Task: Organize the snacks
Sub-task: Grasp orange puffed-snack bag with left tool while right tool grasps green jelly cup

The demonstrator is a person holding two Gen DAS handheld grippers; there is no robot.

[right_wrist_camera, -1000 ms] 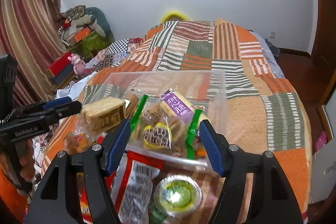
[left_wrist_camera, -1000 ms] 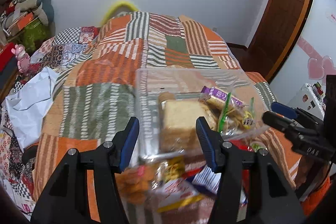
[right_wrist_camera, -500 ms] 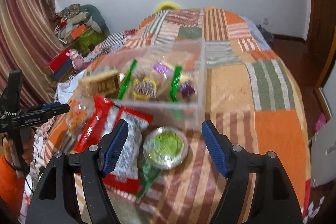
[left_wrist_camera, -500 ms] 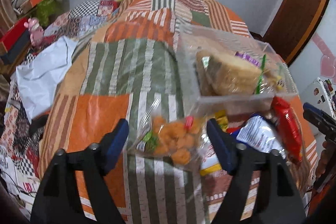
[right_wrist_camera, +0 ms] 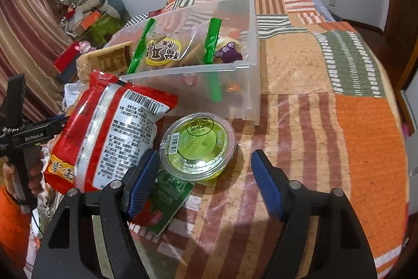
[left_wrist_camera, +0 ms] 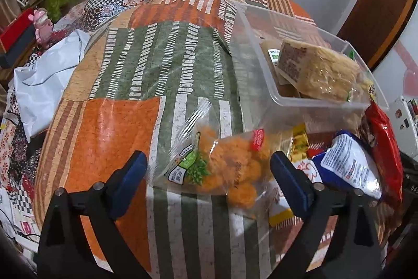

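- The left tongs are spread wide and empty. A clear bag of orange puffs lies on the table between the two blue pads, not touching either as far as the view shows.
- The bag's long axis runs roughly side to side, across the gap between the pads, so it looks a tight fit; a grip across the narrower way may call for a turn of the wrist first.
- The right tongs are also spread and empty, hovering just short of a round green jelly cup, which sits flat on the patchwork cloth.
- The cup lies straight ahead of the right tongs and slightly toward their left pad, with a green packet tucked partly beneath it.
- Just left of the cup a red packet leans over the pile.
- Beyond everything stands the clear plastic box, already holding a bread slab and a green-edged biscuit bag.
- By my judgement each hand is nearest its own target: left for the puffs, right for the cup.
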